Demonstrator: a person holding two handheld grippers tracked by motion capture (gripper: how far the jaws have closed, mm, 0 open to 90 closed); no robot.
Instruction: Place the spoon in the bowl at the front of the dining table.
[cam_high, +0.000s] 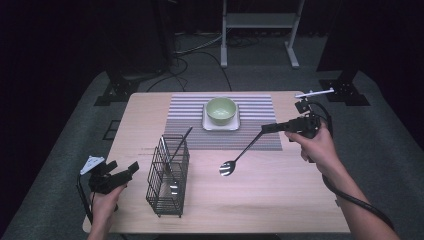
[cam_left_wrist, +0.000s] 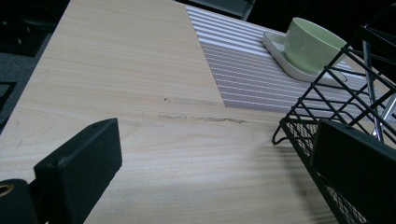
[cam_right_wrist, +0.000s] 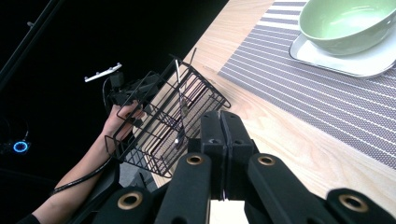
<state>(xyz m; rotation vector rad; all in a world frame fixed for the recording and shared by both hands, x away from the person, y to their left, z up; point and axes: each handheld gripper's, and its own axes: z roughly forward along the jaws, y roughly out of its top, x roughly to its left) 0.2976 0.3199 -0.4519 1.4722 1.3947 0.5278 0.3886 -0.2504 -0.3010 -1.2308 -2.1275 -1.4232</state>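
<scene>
High view: my right gripper (cam_high: 268, 128) is clamped on the handle tip of the spoon (cam_high: 240, 156), bowl hanging low over the table (cam_high: 280, 200) right of the wire basket (cam_high: 167, 175). It's light, stiff, slick steel that could swivel; the left gripper (cam_high: 122, 171) waits, jaws apart, near the basket

Looking down from above onto the tabletop (cam_high: 280, 200), and close along each tongs' jaws, both sharing the wire basket (cam_right_wrist: 163, 126) ahead.

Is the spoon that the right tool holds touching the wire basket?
Apart. In the high view the spoon hangs from the right tool, and bare table shows between its bowl and the wire basket.
</scene>
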